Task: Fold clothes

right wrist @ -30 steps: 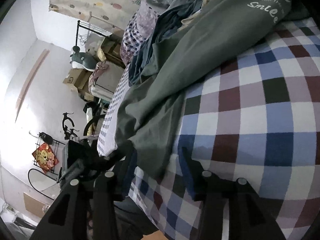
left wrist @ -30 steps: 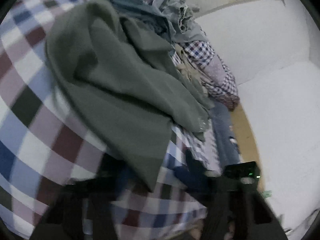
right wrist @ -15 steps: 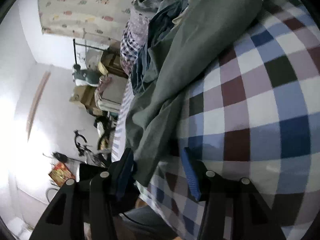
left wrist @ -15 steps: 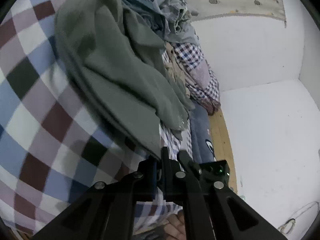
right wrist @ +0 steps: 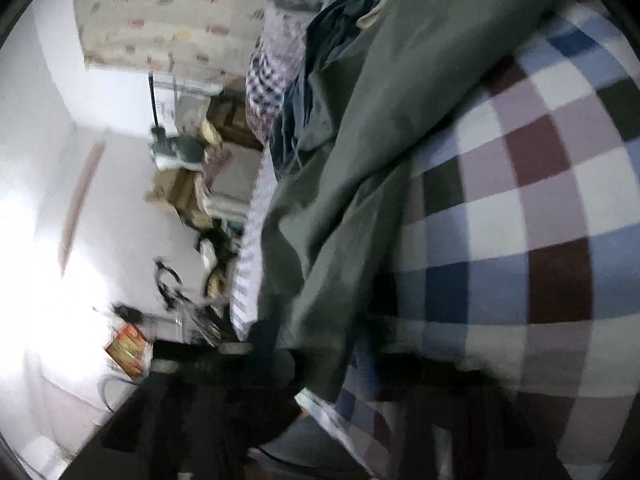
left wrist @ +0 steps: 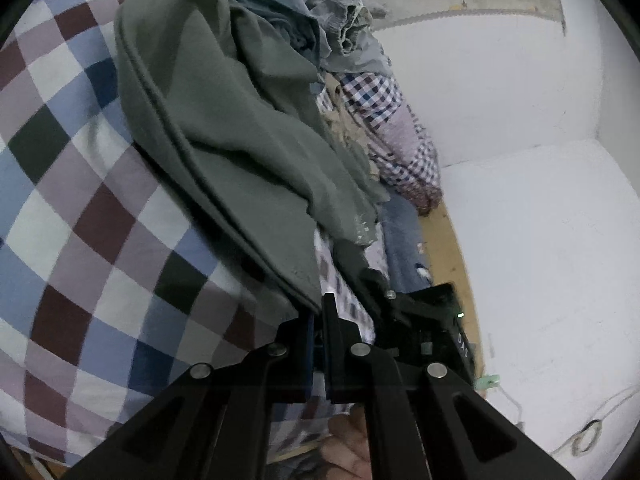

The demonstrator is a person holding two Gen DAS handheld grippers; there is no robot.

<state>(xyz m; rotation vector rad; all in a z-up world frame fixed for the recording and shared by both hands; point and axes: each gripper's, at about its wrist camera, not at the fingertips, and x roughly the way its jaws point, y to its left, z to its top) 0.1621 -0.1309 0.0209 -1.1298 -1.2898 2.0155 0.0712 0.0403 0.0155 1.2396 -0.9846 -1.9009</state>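
Note:
A grey-green garment [left wrist: 224, 128] lies spread over the checked bed cover [left wrist: 80, 240]. My left gripper [left wrist: 318, 312] is shut on the garment's lower hem corner, and the cloth runs taut up from its fingers. In the right wrist view, which is blurred by motion, the same garment [right wrist: 380, 120] hangs down across the checked cover [right wrist: 540, 220]. My right gripper [right wrist: 332, 352] stands open with the garment's other lower corner hanging between its two dark fingers.
A heap of other clothes [left wrist: 344, 28] lies at the far end of the bed, also seen as the pile [right wrist: 296, 92]. A white wall [left wrist: 520, 240] borders the bed. Boxes and clutter [right wrist: 180, 188] stand beyond the bed edge. A hand [left wrist: 348, 452] shows below my left gripper.
My left gripper went from open over the cloth to shut on the hem and has pulled back. My right gripper has moved closer around the other corner, staying open.

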